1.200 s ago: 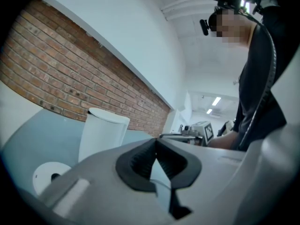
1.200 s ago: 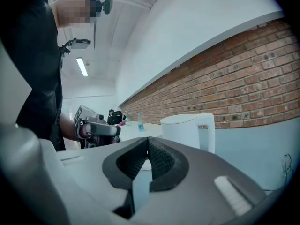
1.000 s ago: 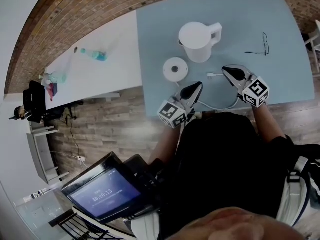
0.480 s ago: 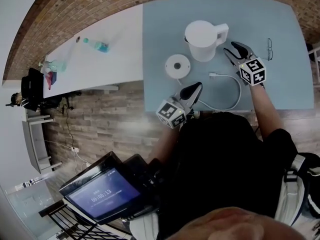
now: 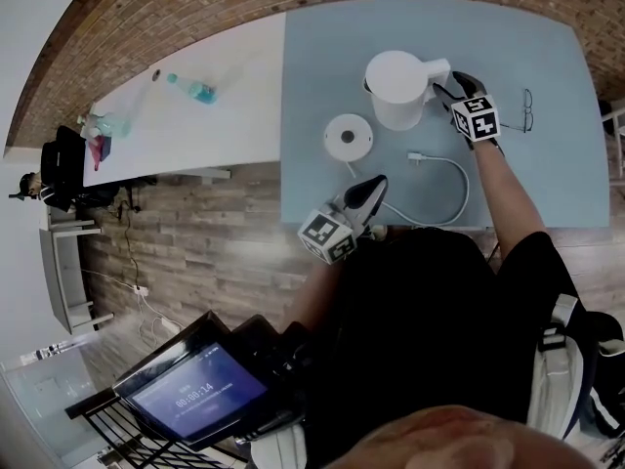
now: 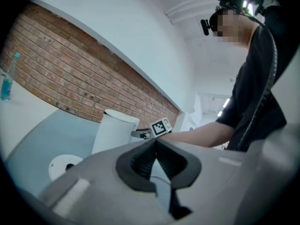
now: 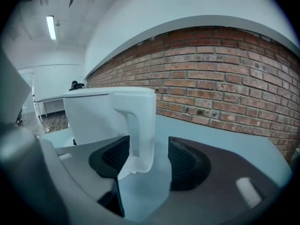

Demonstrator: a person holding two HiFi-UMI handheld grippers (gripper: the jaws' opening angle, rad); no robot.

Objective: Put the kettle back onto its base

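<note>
The right gripper (image 5: 450, 83), jaws just opened wide, straddles the electric kettle's (image 5: 395, 88) handle (image 7: 139, 125), not yet clamped — placed to grip it and carry the kettle to the power base (image 5: 348, 137) at seven o'clock.

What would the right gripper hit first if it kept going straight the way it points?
The handle of the kettle, most likely. It already stands between the right gripper's jaws, which have just been opening and don't yet press it.
</note>
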